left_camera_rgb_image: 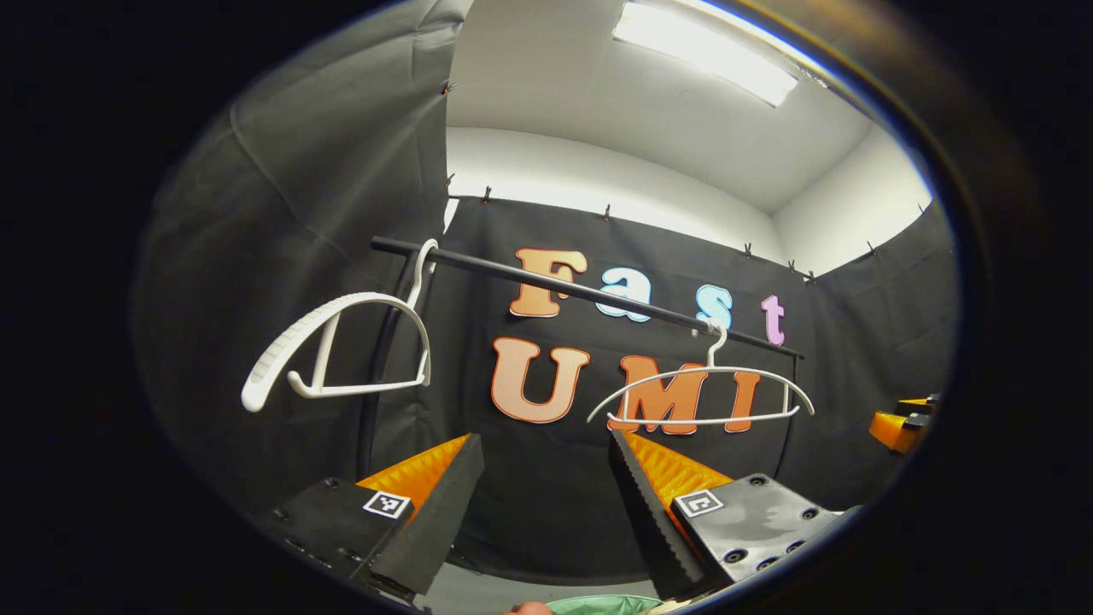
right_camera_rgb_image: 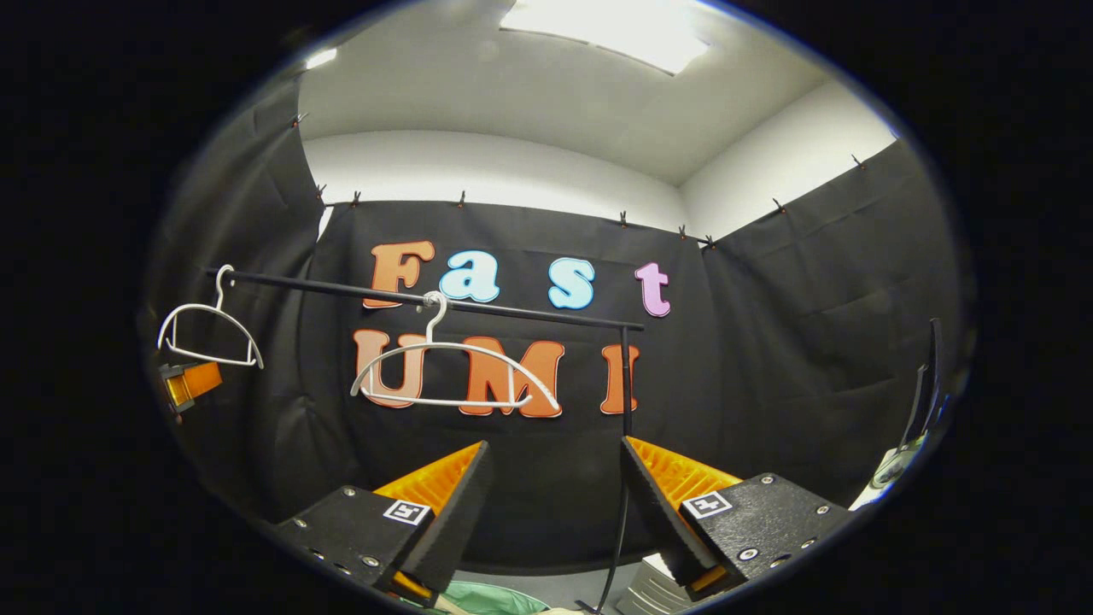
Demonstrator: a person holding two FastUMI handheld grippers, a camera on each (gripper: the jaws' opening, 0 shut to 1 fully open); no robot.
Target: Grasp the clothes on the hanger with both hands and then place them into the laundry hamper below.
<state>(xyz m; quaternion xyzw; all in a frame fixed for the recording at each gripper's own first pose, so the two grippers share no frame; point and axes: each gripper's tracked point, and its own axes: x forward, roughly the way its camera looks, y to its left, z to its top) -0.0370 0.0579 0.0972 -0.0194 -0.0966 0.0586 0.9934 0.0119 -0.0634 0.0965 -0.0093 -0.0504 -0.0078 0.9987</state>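
Two bare white hangers hang on the black rail (left_camera_rgb_image: pixel 589 295): one hanger (left_camera_rgb_image: pixel 341 350) at its left end, turned sideways, the other hanger (left_camera_rgb_image: pixel 700 397) near its right end. My left gripper (left_camera_rgb_image: pixel 545 437) is open below the rail, nothing between its fingers. A strip of pale green cloth (left_camera_rgb_image: pixel 606 605) lies at the bottom edge, under the fingers. In the right gripper view my right gripper (right_camera_rgb_image: pixel 555 442) is open and holds nothing, below the nearer hanger (right_camera_rgb_image: pixel 452 371). The same green cloth (right_camera_rgb_image: pixel 487 598) shows beneath it. The left gripper (right_camera_rgb_image: pixel 188 383) sits under the far hanger (right_camera_rgb_image: pixel 209 333).
The rack's upright post (right_camera_rgb_image: pixel 626 376) stands right of centre, with a thin black cable (right_camera_rgb_image: pixel 616 538) running down from it. A white ribbed object (right_camera_rgb_image: pixel 657 589) sits at the bottom beside the green cloth. The right gripper (left_camera_rgb_image: pixel 901 423) shows at the far right edge.
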